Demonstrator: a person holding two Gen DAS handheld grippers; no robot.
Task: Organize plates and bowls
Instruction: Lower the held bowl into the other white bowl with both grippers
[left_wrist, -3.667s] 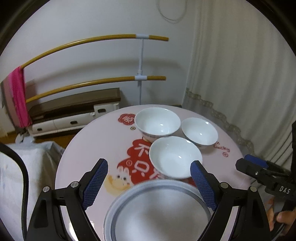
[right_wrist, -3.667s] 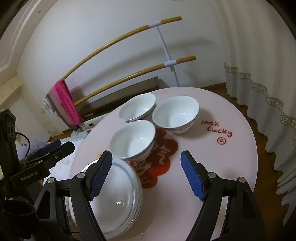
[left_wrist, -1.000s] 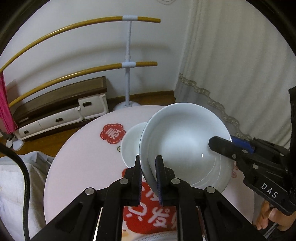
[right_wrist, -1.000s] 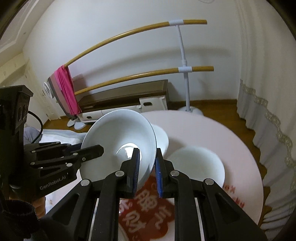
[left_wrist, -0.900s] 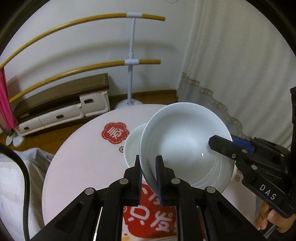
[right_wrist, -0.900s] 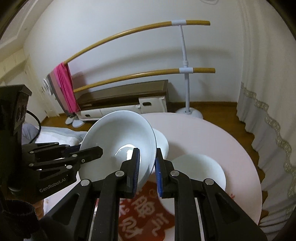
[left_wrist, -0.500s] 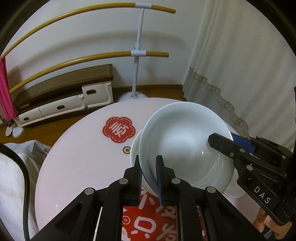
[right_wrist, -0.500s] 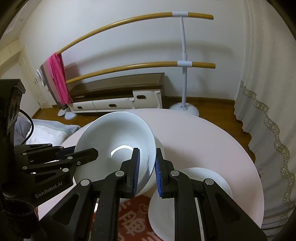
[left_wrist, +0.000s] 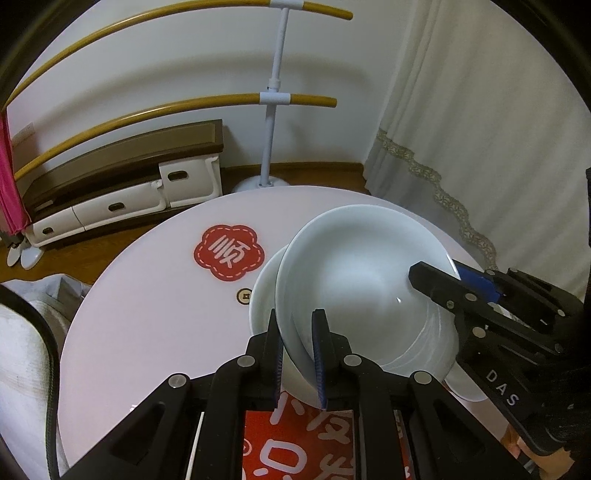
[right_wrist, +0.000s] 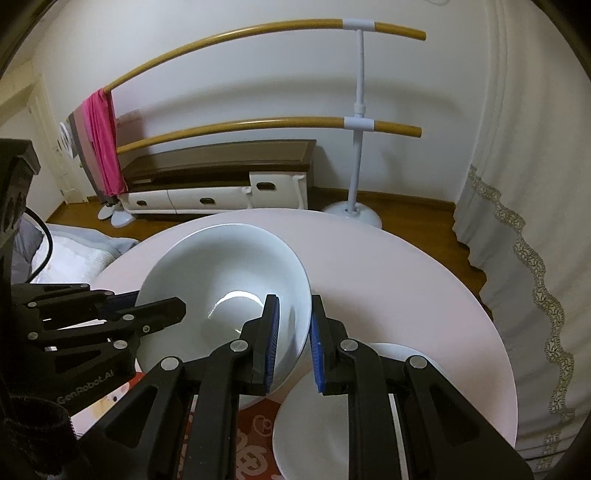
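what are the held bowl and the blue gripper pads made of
Held bowl: looks like glazed white ceramic or porcelain, smooth with a bright glossy highlight; melamine cannot be ruled out. Blue pads: probably rubber or soft plastic, matte with a fine ribbed texture.

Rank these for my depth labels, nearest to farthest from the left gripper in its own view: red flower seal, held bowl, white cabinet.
1. Held bowl: its rim is pinched in the left gripper.
2. Red flower seal: on the table, ahead and left.
3. White cabinet: on the floor beyond the table, by the wall.
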